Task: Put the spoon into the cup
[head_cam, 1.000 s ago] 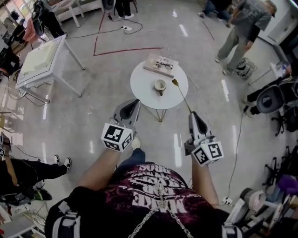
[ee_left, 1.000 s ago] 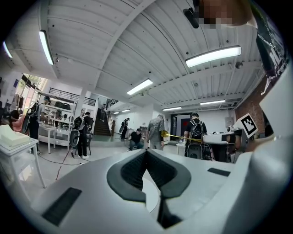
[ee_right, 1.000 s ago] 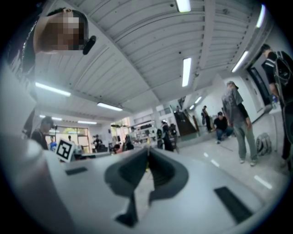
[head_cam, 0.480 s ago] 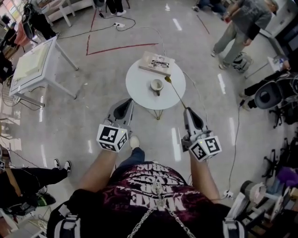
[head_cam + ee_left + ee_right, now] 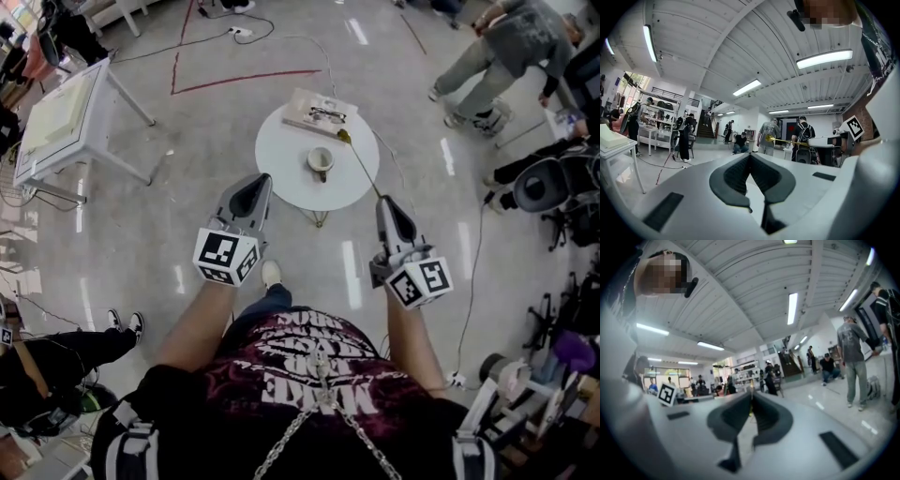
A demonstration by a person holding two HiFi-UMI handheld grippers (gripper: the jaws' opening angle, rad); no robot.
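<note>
A small pale cup (image 5: pixel 320 161) stands near the middle of a round white table (image 5: pixel 286 178). My right gripper (image 5: pixel 383 201) is shut on the handle end of a long gold spoon (image 5: pixel 361 167). The spoon's bowl hangs over the table's far right part, just beyond and right of the cup. In the right gripper view the gold handle (image 5: pixel 751 401) shows between the shut jaws of the right gripper (image 5: pixel 751 394). My left gripper (image 5: pixel 258 180) hovers at the table's near left edge. Its jaws meet at the tips in the left gripper view, where the left gripper (image 5: pixel 750 155) holds nothing. The spoon (image 5: pixel 787 140) shows there too.
A flat book with a pair of glasses (image 5: pixel 320 112) lies at the table's far edge. A white square table (image 5: pixel 66 117) stands to the left. People stand or sit at the upper right (image 5: pixel 502 52) and lower left. Cables run across the floor (image 5: pixel 473 281).
Both grippers have moved forward toward the round table. The spoon's bowl has passed from beside the cup to just beyond it. Neither gripper's jaws changed.
</note>
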